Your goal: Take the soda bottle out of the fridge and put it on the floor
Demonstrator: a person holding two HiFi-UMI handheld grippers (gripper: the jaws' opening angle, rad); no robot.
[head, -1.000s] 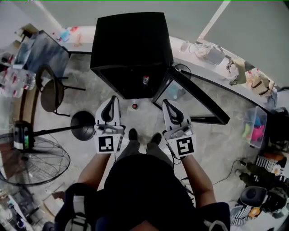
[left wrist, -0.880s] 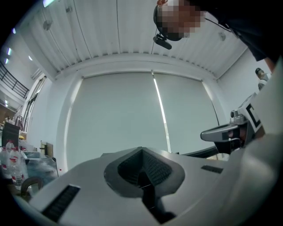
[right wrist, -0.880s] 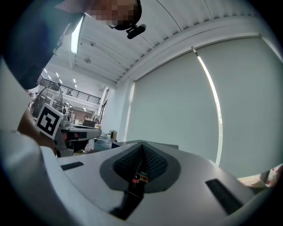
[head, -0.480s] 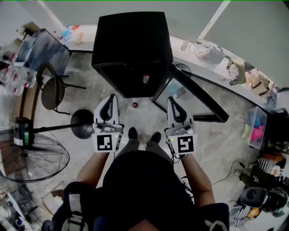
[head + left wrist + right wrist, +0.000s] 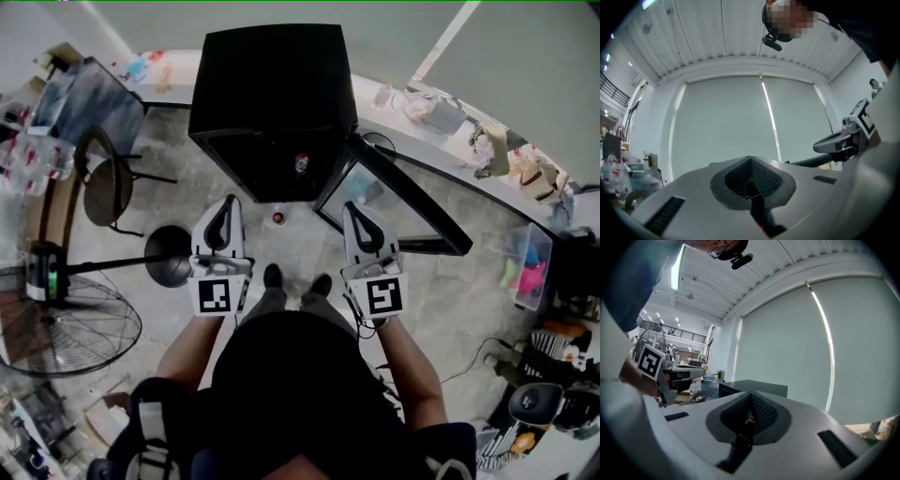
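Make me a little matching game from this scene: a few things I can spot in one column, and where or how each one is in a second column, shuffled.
Things:
1. fridge door
2. left claw
3. fan
4. clear bin

Place or state:
A. right edge of the head view
B. shut, nothing in it
C. lower left of the head view
D. swung open

Pairs: 1-D, 2-B, 3-C, 4-A

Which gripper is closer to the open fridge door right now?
Right. The right gripper sits just beside the fridge door, near its lower edge in the head view. The left gripper is across the fridge opening from it, well apart.
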